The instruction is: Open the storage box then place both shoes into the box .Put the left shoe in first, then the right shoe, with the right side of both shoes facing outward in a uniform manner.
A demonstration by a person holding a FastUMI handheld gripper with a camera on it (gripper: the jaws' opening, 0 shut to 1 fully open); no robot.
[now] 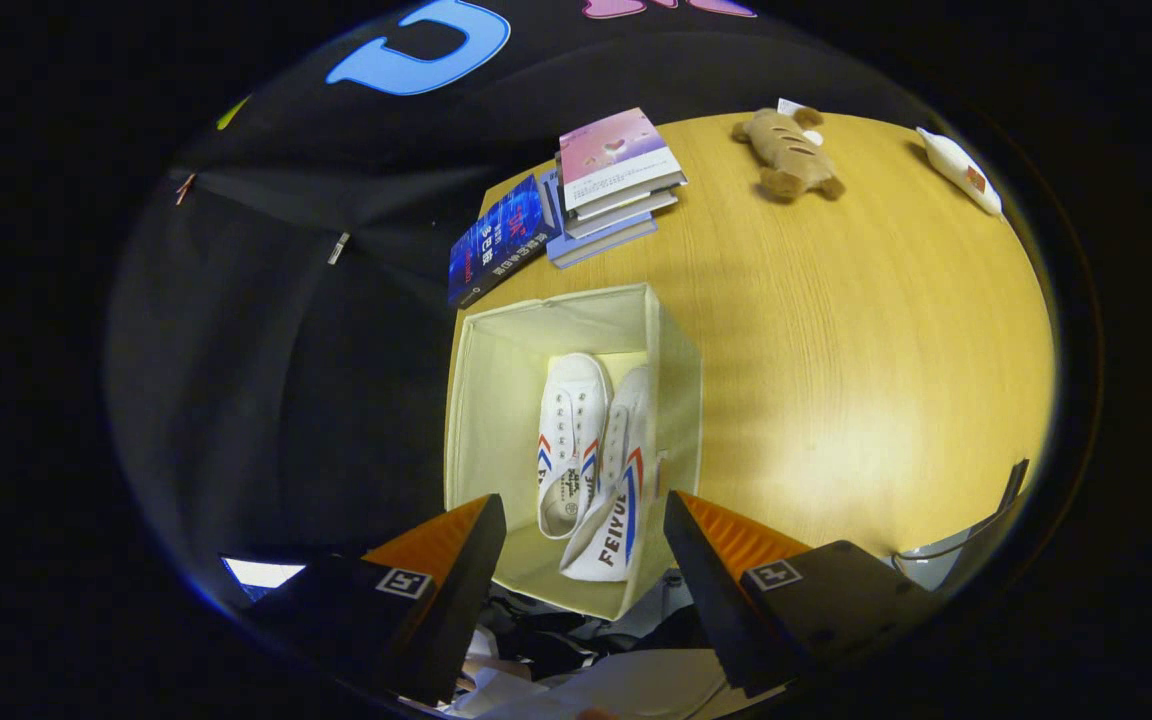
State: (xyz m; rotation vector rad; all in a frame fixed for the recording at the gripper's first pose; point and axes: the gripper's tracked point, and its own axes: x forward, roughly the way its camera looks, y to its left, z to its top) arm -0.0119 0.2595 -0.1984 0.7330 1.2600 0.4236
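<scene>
Gripper [584, 520] spread wide, empty, above box [676, 400] holding shoes [591, 460].

The cream fabric box [496, 400] stood open at the table's edge. Both white shoes [591, 460] lay inside it, side by side, toes pointing away; the right-hand one seemed tipped on its side, leaning against the box wall.
</scene>
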